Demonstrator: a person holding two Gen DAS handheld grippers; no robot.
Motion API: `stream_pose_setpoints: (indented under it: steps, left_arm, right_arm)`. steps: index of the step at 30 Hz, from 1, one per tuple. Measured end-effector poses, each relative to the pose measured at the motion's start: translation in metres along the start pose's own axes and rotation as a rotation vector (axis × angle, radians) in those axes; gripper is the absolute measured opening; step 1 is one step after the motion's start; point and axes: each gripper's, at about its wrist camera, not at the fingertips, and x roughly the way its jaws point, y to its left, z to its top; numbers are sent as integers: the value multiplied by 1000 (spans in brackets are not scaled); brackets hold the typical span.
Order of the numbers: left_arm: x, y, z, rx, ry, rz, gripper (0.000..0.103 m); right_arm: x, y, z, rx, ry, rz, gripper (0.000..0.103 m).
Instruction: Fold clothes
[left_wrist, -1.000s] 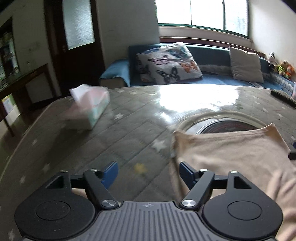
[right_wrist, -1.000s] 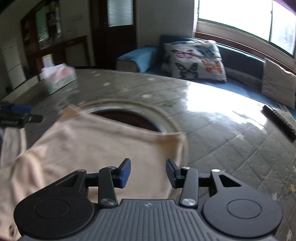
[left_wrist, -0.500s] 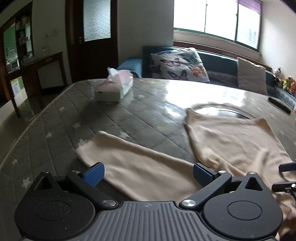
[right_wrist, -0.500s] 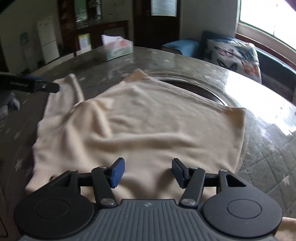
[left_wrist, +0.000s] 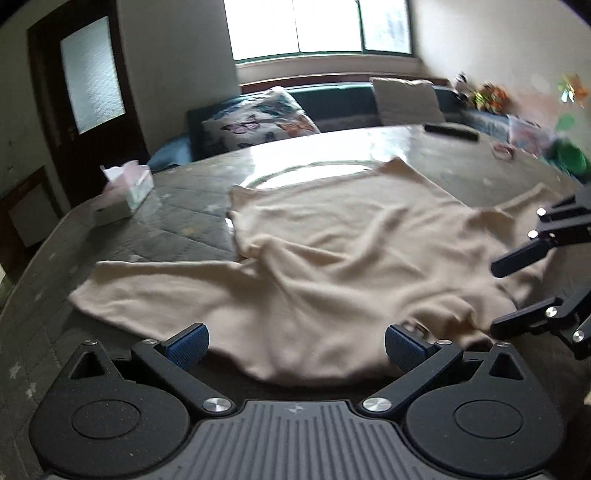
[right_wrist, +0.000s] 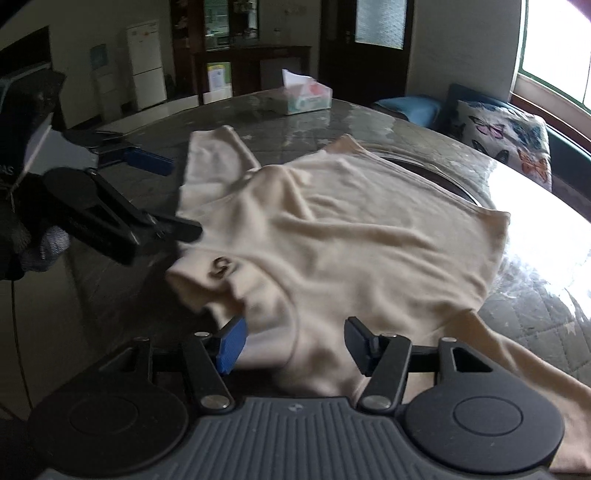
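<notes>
A cream long-sleeved top (left_wrist: 343, 254) lies spread and wrinkled on the quilted table, one sleeve stretched left (left_wrist: 147, 291). My left gripper (left_wrist: 295, 345) is open and empty, hovering over the near shoulder edge. It also shows at the left of the right wrist view (right_wrist: 162, 195). My right gripper (right_wrist: 293, 343) is open and empty above the collar end of the top (right_wrist: 351, 236); a small dark mark (right_wrist: 221, 267) sits near the neck. The right gripper also shows at the right edge of the left wrist view (left_wrist: 517, 291).
A tissue box (left_wrist: 125, 194) stands at the table's far left, also seen in the right wrist view (right_wrist: 304, 98). A dark remote (left_wrist: 450, 131) lies at the far right edge. A sofa with a butterfly cushion (left_wrist: 258, 123) is behind the table (left_wrist: 177, 221).
Both grippers have pulled back toward the near side of the top and turned inward, so the whole garment and the other gripper now show. Both stay open.
</notes>
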Motion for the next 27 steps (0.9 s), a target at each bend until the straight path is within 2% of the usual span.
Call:
stream_pose_setpoints:
  steps: [2,5,12,17,25,27]
  left_arm:
    - [-1,0,-2,-11,1,-9,103]
    - [-6,10,0,-49,-19,6,103]
    - [1,77,16,-250,-49,189,100]
    - [19,126,22,-368,-20,295,96]
    - [40,178,27,-470,12,361,94]
    - [46,186,27,-483,21,362,90]
  right_arm:
    - [3,7,-4,-20,14,10,51]
    - [3,13,-7,-40,29,23,51]
    - [-5,19,4,-77,-30,3,51]
    - [3,35,17,-139,-53,26,51]
    - [28,71,43,-278,-92,70,50]
    - [35,78,49,-291,-94,86,50]
